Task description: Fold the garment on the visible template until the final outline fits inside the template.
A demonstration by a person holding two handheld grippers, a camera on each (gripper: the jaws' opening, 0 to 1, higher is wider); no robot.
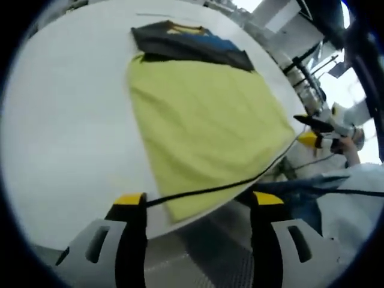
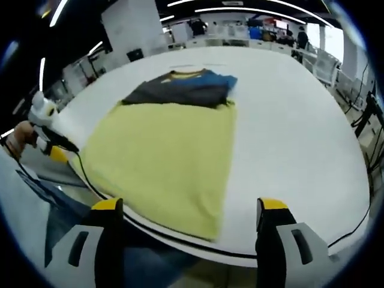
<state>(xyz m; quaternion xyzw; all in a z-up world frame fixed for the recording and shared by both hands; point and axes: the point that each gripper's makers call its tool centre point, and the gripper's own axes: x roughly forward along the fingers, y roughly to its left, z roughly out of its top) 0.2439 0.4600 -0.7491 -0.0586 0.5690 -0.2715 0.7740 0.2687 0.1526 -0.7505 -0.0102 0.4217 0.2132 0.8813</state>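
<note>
**Desk:** Garment (image 2: 183,89) first — where does it lie?

**Operator:** Folded, dark with a blue part and a yellow collar edge, at the far end of the yellow-green template cloth (image 2: 165,162), overlapping that cloth's far edge. I see it in the left gripper view too (image 1: 192,45), at the top of the cloth (image 1: 207,132). Both rest on the white table (image 2: 288,126). No containers that I can make out.

**Desk:** And the grippers?

**Operator:** My left gripper (image 1: 198,207) hangs over the near table edge, jaws spread wide, nothing between them. My right gripper (image 2: 186,210) likewise stands spread and empty, near the cloth's near corner. Each shows small in the other's view (image 1: 315,132) (image 2: 51,147), beside the table.

**Desk:** Anything in the way?

**Operator:** A black cable (image 1: 228,186) runs across the cloth's near corner; in the right gripper view it (image 2: 90,180) follows the table's edge. Blue trousers (image 2: 60,222) sit below. Workbenches (image 2: 240,30) line the background.
</note>
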